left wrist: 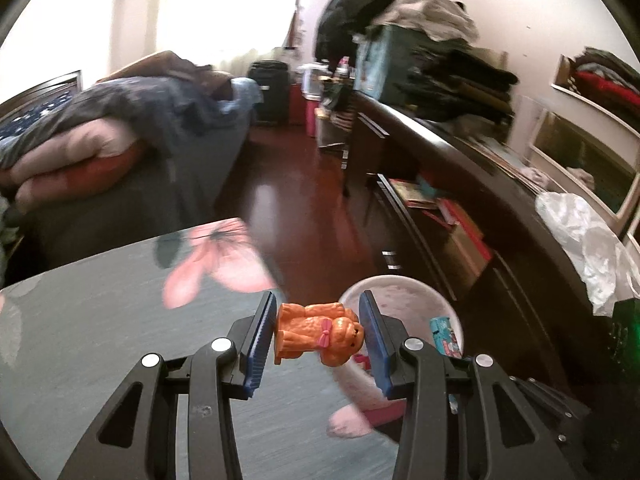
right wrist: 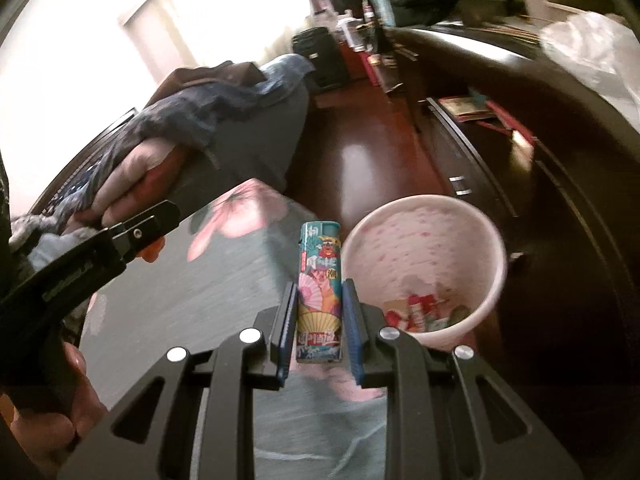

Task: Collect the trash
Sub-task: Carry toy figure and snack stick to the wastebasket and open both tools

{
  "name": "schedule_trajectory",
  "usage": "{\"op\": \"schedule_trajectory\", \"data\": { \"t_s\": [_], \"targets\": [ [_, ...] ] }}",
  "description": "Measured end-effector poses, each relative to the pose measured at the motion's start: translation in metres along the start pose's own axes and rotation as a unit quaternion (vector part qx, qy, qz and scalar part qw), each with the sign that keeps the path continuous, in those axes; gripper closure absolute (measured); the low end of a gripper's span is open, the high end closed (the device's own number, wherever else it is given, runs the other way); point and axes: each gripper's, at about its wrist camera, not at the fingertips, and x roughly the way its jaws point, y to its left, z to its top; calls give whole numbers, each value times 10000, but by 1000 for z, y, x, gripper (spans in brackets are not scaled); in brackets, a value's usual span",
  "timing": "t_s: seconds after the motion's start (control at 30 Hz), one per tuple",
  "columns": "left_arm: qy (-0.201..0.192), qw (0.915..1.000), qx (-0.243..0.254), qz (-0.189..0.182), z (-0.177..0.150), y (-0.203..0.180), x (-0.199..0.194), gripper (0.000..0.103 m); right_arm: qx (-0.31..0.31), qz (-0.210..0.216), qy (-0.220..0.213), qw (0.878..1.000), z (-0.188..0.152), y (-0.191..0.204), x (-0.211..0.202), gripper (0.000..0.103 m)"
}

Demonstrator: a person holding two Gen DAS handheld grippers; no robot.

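Note:
My left gripper (left wrist: 318, 330) is shut on an orange toy dog (left wrist: 320, 330) with a pink bow, held sideways above the table edge beside the pink trash bin (left wrist: 404, 288). My right gripper (right wrist: 320, 320) is shut on a teal patterned lighter (right wrist: 320, 292), held upright just left of the same bin (right wrist: 424, 256), which holds several wrappers at its bottom. The left gripper body (right wrist: 92, 256) shows at the left of the right wrist view. The lighter also shows in the left wrist view (left wrist: 444, 334) over the bin.
A grey table (left wrist: 100, 320) with pink flower print lies below both grippers. A bed with heaped blankets (left wrist: 120, 128) is to the left. A dark dresser (left wrist: 460, 168) with clothes and a white plastic bag (left wrist: 580, 240) runs along the right. Red-brown floor (left wrist: 304, 200) lies between.

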Motion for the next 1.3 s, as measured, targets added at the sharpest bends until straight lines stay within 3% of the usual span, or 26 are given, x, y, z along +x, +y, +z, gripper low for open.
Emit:
{"op": "schedule_trajectory", "data": {
  "t_s": [0.33, 0.53, 0.83, 1.13, 1.2, 1.3],
  "targets": [
    [314, 9976, 318, -532, 11, -50, 59, 60, 386, -597, 39, 9975, 10, -61, 29, 79],
    [571, 9960, 380, -576, 11, -63, 104, 60, 546, -776, 131, 9954, 14, -86, 55, 79],
    [1019, 9924, 407, -560, 6, -72, 156, 60, 588, -882, 252, 9940, 14, -94, 91, 79],
    [1264, 9894, 439, -568, 1, -73, 178, 60, 524, -1033, 356, 9926, 18, -96, 119, 78],
    [1235, 9897, 444, -569, 3, -72, 178, 58, 533, -1067, 338, 9923, 19, -97, 122, 77],
    [1178, 9906, 410, -564, 6, -71, 178, 43, 512, -1100, 337, 9920, 19, -98, 124, 77]
  ]
}}
